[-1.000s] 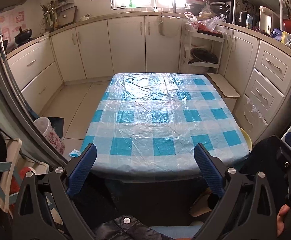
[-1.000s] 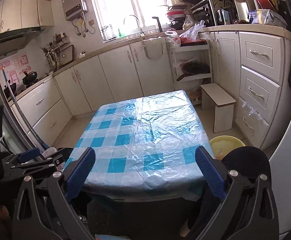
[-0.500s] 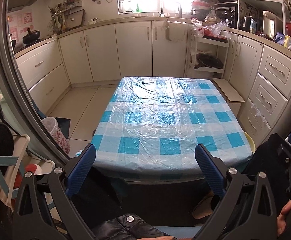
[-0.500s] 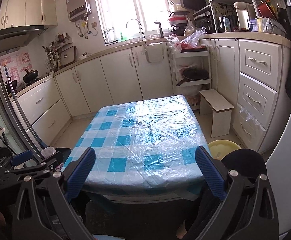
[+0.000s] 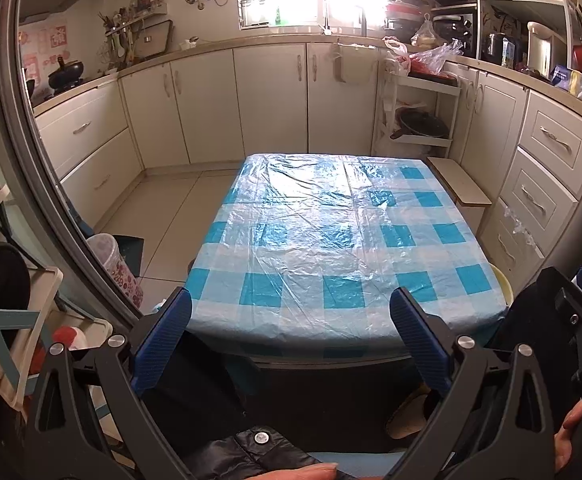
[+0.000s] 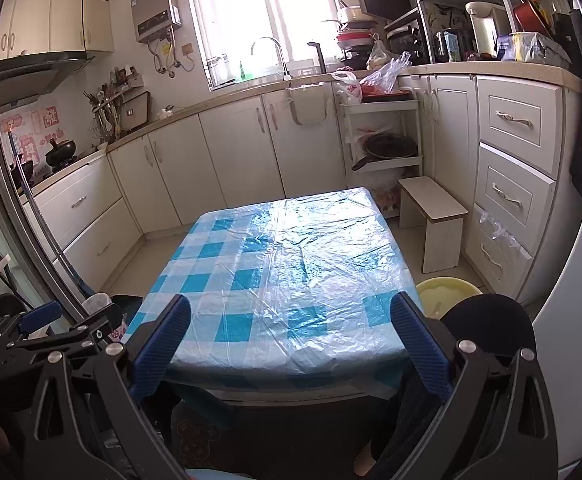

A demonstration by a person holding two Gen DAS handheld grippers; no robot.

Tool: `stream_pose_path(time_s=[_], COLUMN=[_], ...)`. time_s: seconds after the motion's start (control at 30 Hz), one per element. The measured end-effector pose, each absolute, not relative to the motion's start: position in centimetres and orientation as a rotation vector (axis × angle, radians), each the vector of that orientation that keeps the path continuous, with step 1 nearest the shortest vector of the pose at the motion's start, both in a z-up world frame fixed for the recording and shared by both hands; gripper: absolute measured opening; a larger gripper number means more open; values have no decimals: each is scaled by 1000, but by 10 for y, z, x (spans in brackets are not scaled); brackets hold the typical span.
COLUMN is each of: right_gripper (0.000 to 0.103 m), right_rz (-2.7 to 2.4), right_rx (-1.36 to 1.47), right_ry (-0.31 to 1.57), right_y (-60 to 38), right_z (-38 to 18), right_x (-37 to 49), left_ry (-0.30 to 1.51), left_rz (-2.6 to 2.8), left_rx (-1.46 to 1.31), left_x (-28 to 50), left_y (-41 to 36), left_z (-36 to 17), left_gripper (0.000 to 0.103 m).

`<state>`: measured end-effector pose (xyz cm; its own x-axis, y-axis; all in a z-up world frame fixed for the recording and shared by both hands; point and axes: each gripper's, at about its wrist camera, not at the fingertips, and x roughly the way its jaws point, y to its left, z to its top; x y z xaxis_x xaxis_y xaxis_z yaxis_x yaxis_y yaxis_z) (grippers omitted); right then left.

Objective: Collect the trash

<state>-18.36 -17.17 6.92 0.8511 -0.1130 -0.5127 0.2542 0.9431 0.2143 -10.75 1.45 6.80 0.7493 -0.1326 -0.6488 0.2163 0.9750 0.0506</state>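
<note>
A table (image 5: 331, 240) with a blue-and-white checked cloth under clear plastic stands in a kitchen; it also shows in the right wrist view (image 6: 291, 272). I see no trash on it. My left gripper (image 5: 289, 312) is open and empty, held before the table's near edge. My right gripper (image 6: 289, 320) is open and empty, also short of the near edge. The left gripper (image 6: 43, 320) shows at the left of the right wrist view.
A patterned bin (image 5: 115, 264) stands on the floor left of the table. A yellow basin (image 6: 447, 292) sits by the table's right corner. A small white stool (image 6: 431, 216) and a shelf rack (image 6: 383, 148) stand at the far right. Cabinets line the walls.
Both grippers have tilted upward and drawn back a little; the table sits lower in both views and more of the window and upper walls shows. The jaws have stayed open.
</note>
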Motion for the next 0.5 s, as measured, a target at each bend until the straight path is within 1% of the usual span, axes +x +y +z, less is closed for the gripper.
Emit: stream_pose_path(time_s=[0.5], right_gripper=[96], right_rz=[-196], right_rx=[283], right_ry=[520], right_y=[-171], right_z=[69], right_x=[-183], left_ry=[686], left_rz=[-185], left_rx=[128], left_x=[-109], left_y=[18], left_z=[69], left_gripper=[95])
